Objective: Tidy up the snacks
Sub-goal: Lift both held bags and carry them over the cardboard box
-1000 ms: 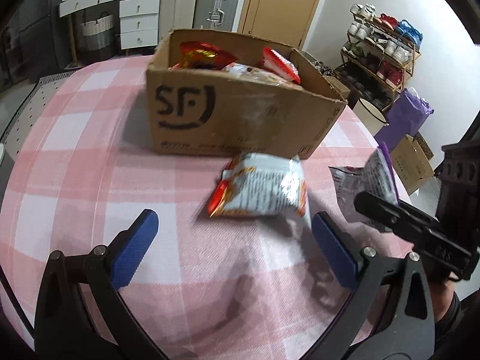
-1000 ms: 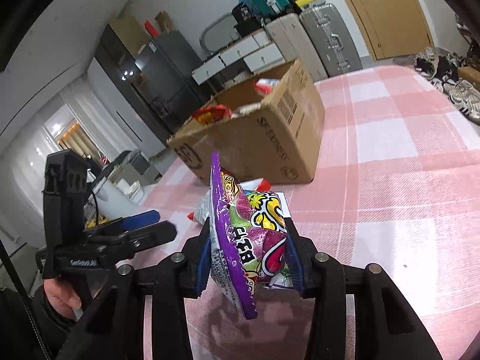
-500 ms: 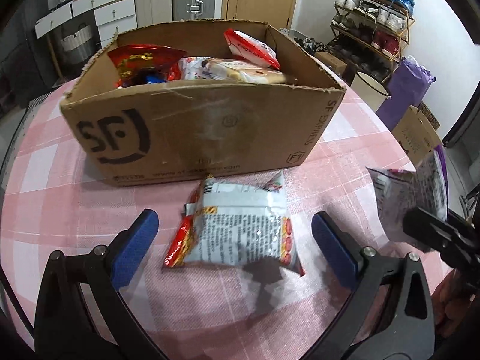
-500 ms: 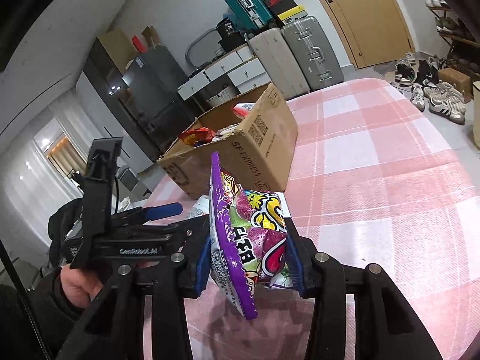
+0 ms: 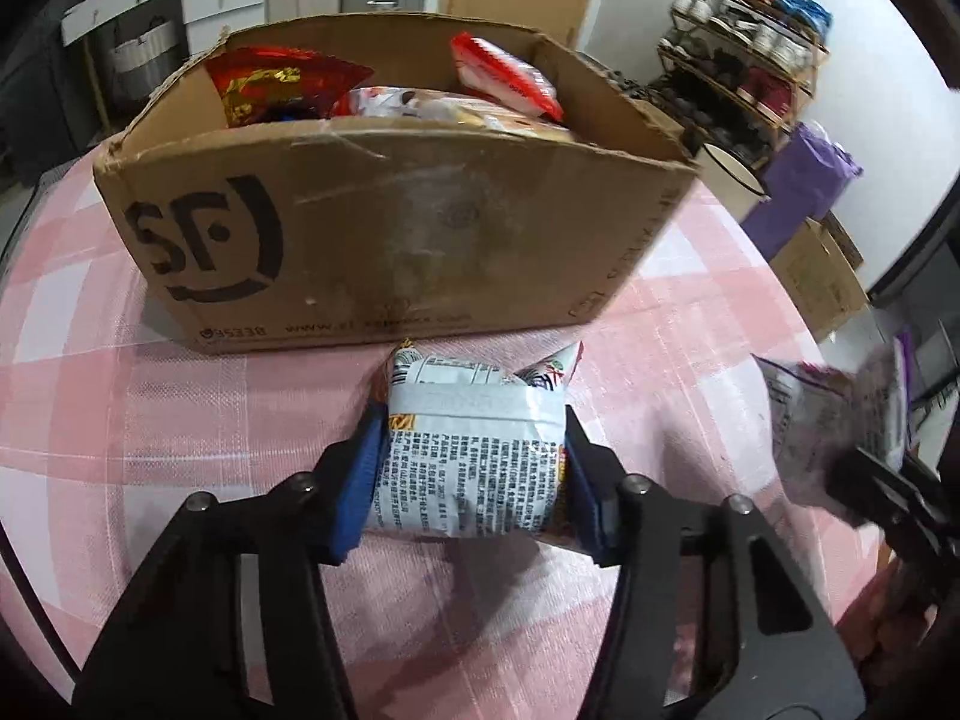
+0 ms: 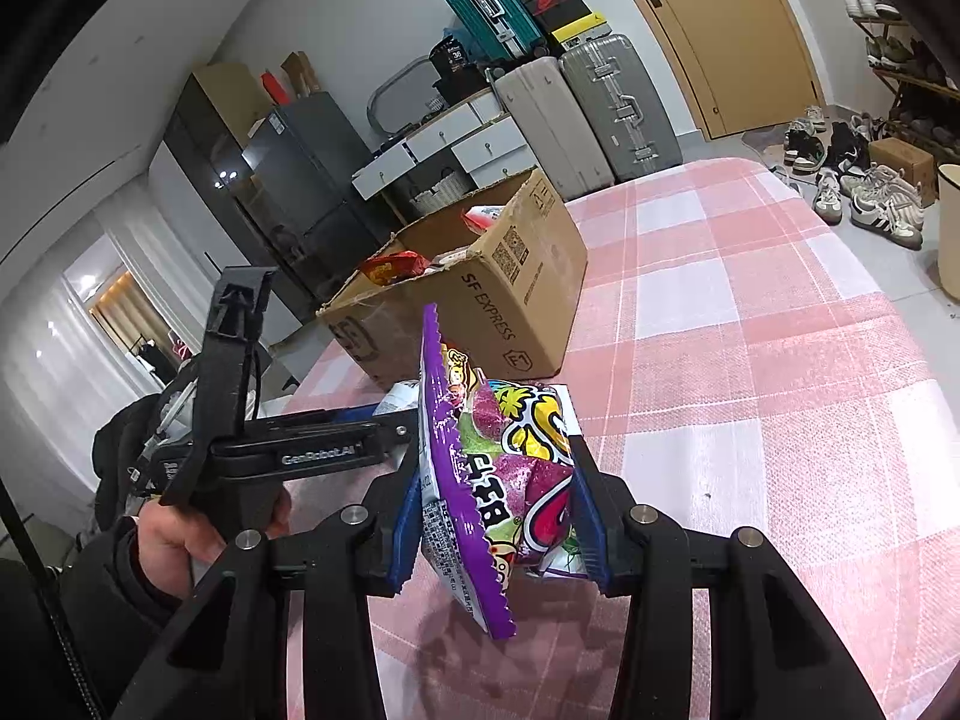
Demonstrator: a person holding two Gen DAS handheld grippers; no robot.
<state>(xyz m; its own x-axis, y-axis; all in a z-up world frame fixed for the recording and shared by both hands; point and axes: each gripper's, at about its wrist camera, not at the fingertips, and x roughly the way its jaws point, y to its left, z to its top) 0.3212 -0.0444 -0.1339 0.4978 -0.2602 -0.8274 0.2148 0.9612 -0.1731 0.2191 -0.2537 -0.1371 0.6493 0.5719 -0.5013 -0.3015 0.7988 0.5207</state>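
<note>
My left gripper (image 5: 474, 474) is shut on a white snack packet (image 5: 474, 450) with red ends, lying on the pink checked tablecloth just in front of the cardboard box (image 5: 384, 228). The box holds several snack bags, among them a red one (image 5: 276, 84). My right gripper (image 6: 495, 510) is shut on a purple snack bag (image 6: 480, 468) held above the table to the right of the left gripper; this bag shows blurred in the left wrist view (image 5: 840, 420). The box also shows in the right wrist view (image 6: 480, 294), beyond the left gripper's body (image 6: 312, 450).
The round table (image 6: 750, 360) with the pink checked cloth stretches right of the box. Suitcases (image 6: 600, 108), white drawers (image 6: 444, 144) and a dark fridge (image 6: 300, 180) stand behind. Shoes (image 6: 864, 192) lie on the floor at the right, by a shoe rack (image 5: 738, 48).
My left gripper has moved forward and closed on the white packet, which lay free between open fingers before. My right gripper has drawn back from the box, still holding the purple bag.
</note>
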